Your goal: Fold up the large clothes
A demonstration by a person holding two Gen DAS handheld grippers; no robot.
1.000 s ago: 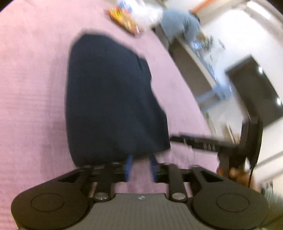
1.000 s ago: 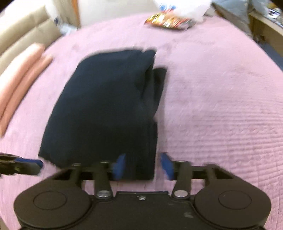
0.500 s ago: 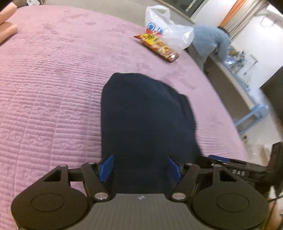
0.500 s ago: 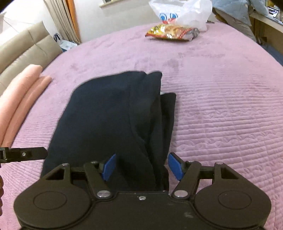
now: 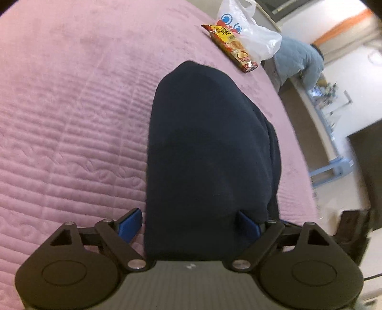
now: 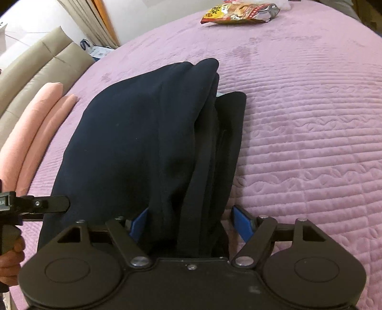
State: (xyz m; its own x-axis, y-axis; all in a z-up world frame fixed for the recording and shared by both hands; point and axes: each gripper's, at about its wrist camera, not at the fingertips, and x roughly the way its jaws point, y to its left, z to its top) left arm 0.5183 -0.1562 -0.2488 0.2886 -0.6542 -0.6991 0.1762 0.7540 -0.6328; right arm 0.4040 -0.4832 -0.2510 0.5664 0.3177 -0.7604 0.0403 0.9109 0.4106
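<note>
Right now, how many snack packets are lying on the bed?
1. The snack packet lies at the far edge of the bed, beyond the folded dark garment, against the white plastic bag. The bag could hide more.

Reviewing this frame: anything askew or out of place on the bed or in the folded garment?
One thing: the folded navy garment is uneven. Along its right side a darker under-layer sticks out past the top fold instead of lining up. A snack packet also lies on the pink quilt, well clear of the garment.
</note>
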